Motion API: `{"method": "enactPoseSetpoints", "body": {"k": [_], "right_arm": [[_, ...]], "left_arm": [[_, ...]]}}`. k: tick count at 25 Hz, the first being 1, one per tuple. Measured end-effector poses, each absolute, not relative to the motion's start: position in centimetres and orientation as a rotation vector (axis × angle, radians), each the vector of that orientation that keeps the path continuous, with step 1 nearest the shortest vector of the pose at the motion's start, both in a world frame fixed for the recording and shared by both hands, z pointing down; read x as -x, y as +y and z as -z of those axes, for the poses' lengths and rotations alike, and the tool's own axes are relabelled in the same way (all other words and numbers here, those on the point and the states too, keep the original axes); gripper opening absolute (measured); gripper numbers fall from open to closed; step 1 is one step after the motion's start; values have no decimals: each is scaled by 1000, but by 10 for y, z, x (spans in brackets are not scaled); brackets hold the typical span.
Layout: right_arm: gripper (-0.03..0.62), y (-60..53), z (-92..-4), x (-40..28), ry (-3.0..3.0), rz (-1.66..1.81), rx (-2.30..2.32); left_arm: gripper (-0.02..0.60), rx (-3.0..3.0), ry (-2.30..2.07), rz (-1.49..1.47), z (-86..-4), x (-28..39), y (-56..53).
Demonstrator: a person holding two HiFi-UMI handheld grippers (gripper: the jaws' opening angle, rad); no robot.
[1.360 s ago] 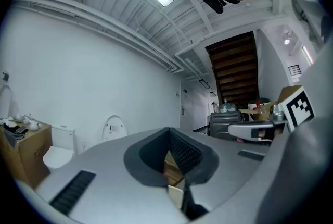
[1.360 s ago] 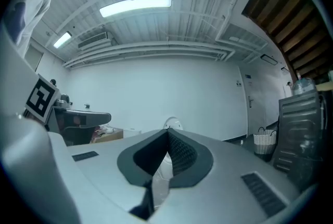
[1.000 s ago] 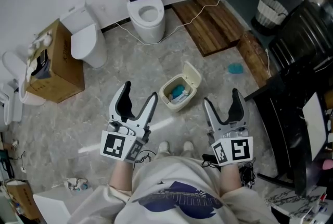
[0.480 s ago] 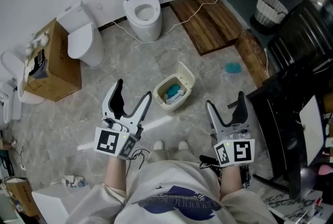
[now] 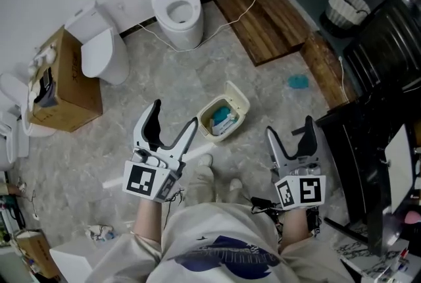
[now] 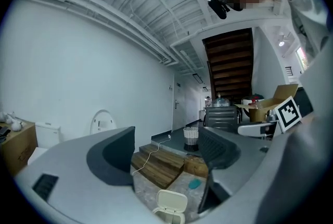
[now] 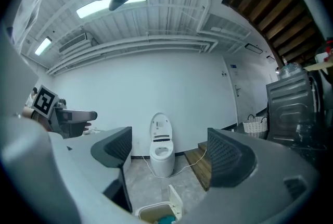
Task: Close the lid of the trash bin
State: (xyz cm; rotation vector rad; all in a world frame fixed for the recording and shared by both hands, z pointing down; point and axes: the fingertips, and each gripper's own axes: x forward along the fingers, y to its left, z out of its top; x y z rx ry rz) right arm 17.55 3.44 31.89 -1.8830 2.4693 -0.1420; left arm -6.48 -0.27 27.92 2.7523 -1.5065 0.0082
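**Bin lid's up, bin sits between our two grippers, so which one goes for it?**

The trash bin [image 5: 209, 125] is on the floor [image 5: 164, 77] just ahead of our feet. Its lid [image 5: 238, 99] stands open, tipped back toward 1 o'clock in the head view. The hinge edge runs roughly 10-to-4, so the mouth faces 7 o'clock, back at us, with some blue-green rubbish [image 5: 223, 118] showing inside.

Both tools are free. The left gripper [image 5: 175, 114] has just been opening its jaws, and they're spread wide with nothing between them. Same story for the right gripper [image 5: 289, 127]: wide apart, gripping nothing. Both point level instead of down at the bin.

The bit that matters is that the bin lies at 3 o'clock from the left gripper and about 9 to 10 o'clock from the right one. In the head view the left tips look closer to the rim, but that's the mouth side. The lid is on the bin's 1 o'clock side, toward the right gripper. In the left gripper view the bin pokes up at 6 o'clock between the jaws. In the right gripper view it's at 7 o'clock with the lid nearly edge-on.

Our guess is the lid needs a nudge from 1 toward 7 o'clock. Whichever hand goes has to drop down and get behind it, and the right one looks better placed.
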Motion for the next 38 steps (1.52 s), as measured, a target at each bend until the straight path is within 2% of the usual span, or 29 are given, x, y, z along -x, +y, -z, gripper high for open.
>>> {"method": "enactPoseSetpoints", "body": {"k": [9,16,21,27,30,38], "right_arm": [[415,-39,-349,-139,2438,131,2092],[383,-107,-466,-132,2917,198,2004],[346,-153,-596,-127,3251,444,1813],[281,-174,-723,-128,3475,773,1660],[273,-178,-749,-119,3486,896,1634],[245,-171,-775,-102,3495,1056,1551]], "left_arm": [[357,-2762,-1316,26,-299,99,-80],[357,-2716,-1279,-22,-332,89,-91],[357,-2712,-1369,62,-338,78,-101],[357,-2623,-1419,-80,-391,69,-102],[357,-2590,-1433,-131,-409,77,-106],[357,-2599,-1455,-45,-409,80,-132]]}}
